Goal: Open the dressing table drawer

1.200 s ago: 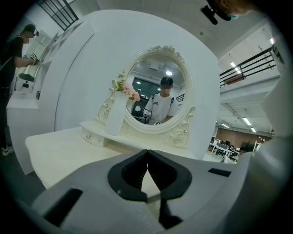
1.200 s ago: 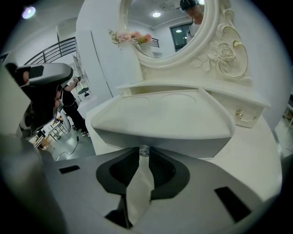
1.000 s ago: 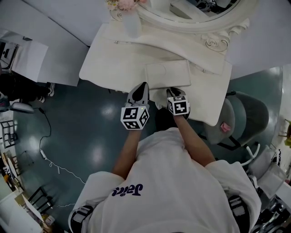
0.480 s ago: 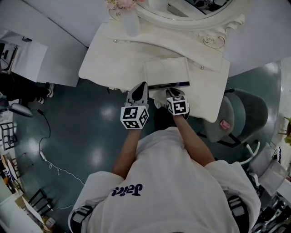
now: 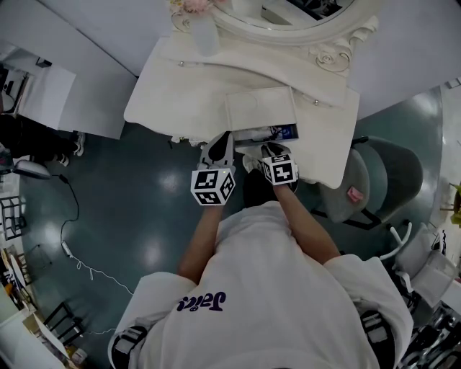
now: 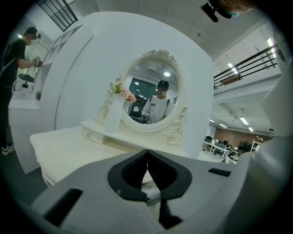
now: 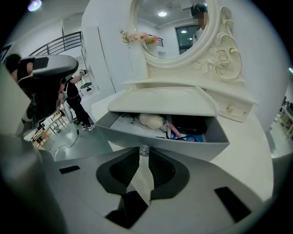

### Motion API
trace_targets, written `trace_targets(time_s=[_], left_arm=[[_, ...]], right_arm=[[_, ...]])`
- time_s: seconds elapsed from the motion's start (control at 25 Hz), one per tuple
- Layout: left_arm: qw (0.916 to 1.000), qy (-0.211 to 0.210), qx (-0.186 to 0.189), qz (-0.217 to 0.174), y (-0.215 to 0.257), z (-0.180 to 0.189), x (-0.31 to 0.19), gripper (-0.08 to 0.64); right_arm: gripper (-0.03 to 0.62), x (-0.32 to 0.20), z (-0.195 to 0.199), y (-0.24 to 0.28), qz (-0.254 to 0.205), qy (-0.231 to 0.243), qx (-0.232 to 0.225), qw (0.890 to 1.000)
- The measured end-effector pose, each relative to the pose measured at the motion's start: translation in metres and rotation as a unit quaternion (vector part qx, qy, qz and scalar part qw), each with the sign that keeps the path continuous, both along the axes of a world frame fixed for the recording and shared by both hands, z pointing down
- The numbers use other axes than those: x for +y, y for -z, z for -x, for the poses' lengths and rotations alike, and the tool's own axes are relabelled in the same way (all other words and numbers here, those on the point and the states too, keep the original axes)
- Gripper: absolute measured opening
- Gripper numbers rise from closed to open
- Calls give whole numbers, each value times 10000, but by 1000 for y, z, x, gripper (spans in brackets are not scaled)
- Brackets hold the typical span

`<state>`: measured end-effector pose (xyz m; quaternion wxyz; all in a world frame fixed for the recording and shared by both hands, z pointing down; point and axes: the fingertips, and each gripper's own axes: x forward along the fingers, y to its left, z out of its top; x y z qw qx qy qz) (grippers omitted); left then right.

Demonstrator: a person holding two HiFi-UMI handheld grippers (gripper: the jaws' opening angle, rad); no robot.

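Observation:
The cream dressing table has its middle drawer pulled partly out, showing dark and pale items inside. In the right gripper view the drawer's grey front faces me, with its small round knob at the jaw tips. My right gripper is shut on that knob; in the head view it sits at the drawer's front edge. My left gripper hovers just left of the drawer. Its jaws are shut with nothing between them, aimed at the mirror.
An oval mirror and a white vase of pink flowers stand at the table's back. A grey chair is to the right. A white counter and floor cables lie to the left.
The drawer has slid out from under the tabletop toward me, exposing its contents. Both grippers have drawn back a little toward my body, the right one still on the knob.

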<state>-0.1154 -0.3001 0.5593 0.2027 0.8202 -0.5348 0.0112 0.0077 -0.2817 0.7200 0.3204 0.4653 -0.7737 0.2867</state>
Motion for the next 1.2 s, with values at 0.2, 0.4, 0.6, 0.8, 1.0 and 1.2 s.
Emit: trace_targets(time_s=[0.2, 0.4, 0.6, 0.8, 1.0, 1.2], left_arm=[[10000, 42, 24, -44, 5, -2, 13, 15], [9999, 107, -3, -9, 2, 0, 28, 15], [9999, 127, -55, -17, 2, -2, 43, 15], [9998, 147, -93, -37, 4, -1, 56, 15], [9998, 153, -105, -27, 4, -2, 69, 15], [9998, 122, -129, -13, 0, -7, 76, 15]], right_arm=[[69, 13, -1, 2, 6, 59, 42, 10000], [69, 27, -2, 3, -12, 108, 8, 9999], [69, 39, -5, 2, -9, 125, -4, 9999], [67, 52, -5, 0, 5, 106, -46, 9999], [67, 65, -8, 0, -38, 97, -108, 9999], [67, 65, -8, 3, -197, 118, -146, 9996]])
